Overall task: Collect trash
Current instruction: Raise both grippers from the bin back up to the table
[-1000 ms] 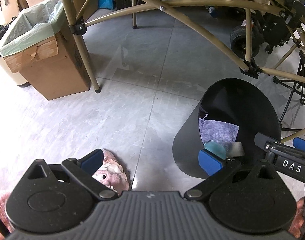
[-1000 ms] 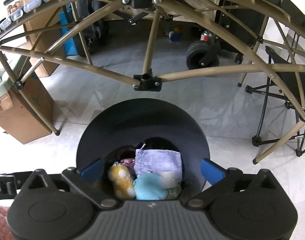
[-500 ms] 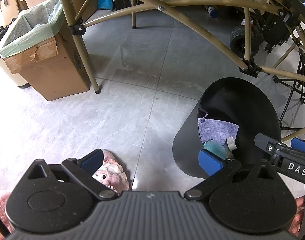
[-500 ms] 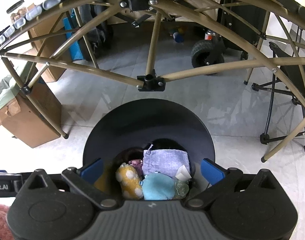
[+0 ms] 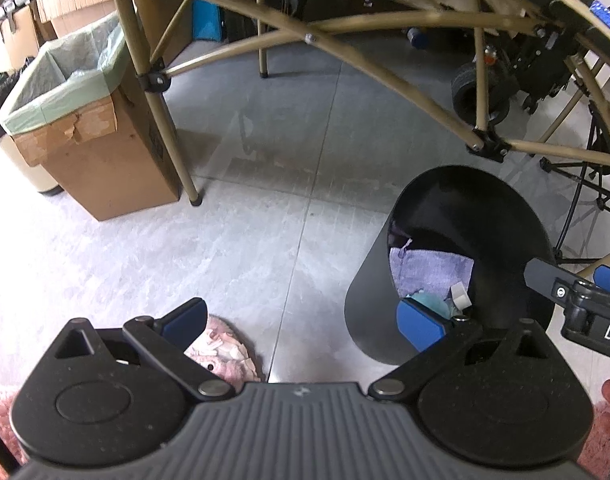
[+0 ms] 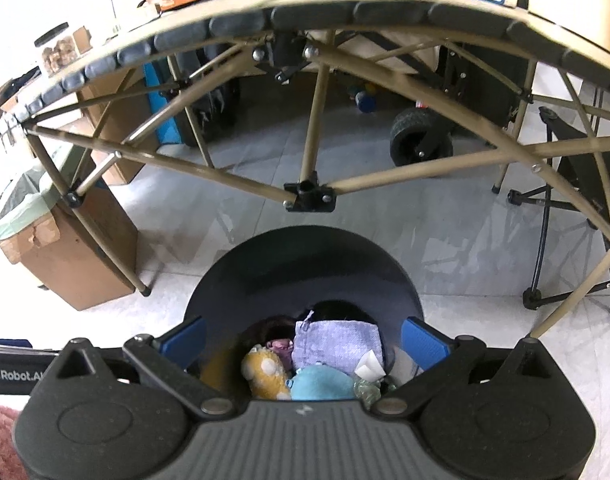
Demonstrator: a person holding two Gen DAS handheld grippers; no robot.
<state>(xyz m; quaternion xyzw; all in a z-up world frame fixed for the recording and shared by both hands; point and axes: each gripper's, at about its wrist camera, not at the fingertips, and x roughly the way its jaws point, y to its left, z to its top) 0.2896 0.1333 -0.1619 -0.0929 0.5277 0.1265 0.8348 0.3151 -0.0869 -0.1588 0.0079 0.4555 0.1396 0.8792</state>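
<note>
The pale grey tiled floor carries a black round bin, a brown cardboard box and a pink plush toy just ahead of the left gripper.

The left gripper is staying wide open, with its blue fingers spread far apart and nothing between them. The right gripper is also standing wide open and is holding nothing. In the left wrist view, the right gripper is reaching in from the right side, near the left one.
</note>
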